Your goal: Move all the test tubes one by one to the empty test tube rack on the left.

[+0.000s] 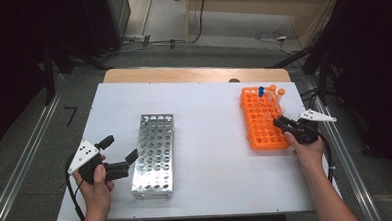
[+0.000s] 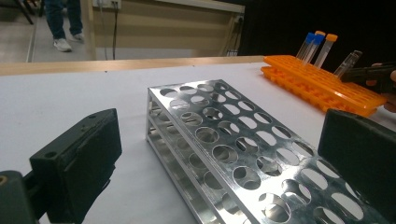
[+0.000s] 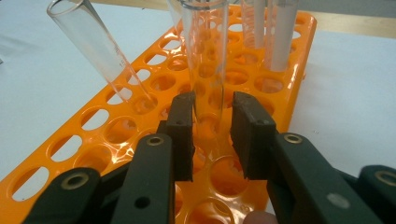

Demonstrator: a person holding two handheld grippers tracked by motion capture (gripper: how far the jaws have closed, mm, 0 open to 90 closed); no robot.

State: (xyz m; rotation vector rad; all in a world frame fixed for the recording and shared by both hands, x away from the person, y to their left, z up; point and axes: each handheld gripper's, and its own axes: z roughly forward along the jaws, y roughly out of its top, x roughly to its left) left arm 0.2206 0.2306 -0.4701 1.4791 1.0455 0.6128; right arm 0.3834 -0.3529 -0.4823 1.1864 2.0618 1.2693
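Step in hand, by the look of it: picking a clear glass test tube (image 3: 205,70) out of the orange plastic tube rack (image 3: 140,116) at the right of the white table (image 1: 210,140). Right gripper (image 3: 212,135) closed about that upright tube, black pads against its glass on both sides, tube foot seated in a rack hole. Beside it, a second clear tube (image 3: 98,51) leaning left, capped tubes (image 1: 269,93) at the far end. Left gripper (image 1: 119,149) spread wide, holding nothing, resting just beside the shiny perforated metal rack (image 1: 154,155), well apart from the orange one. Next, probably: lift straight up along the tube's axis, firm but gentle on the glass, clear of the leaning neighbour, then carry across toward the metal rack.
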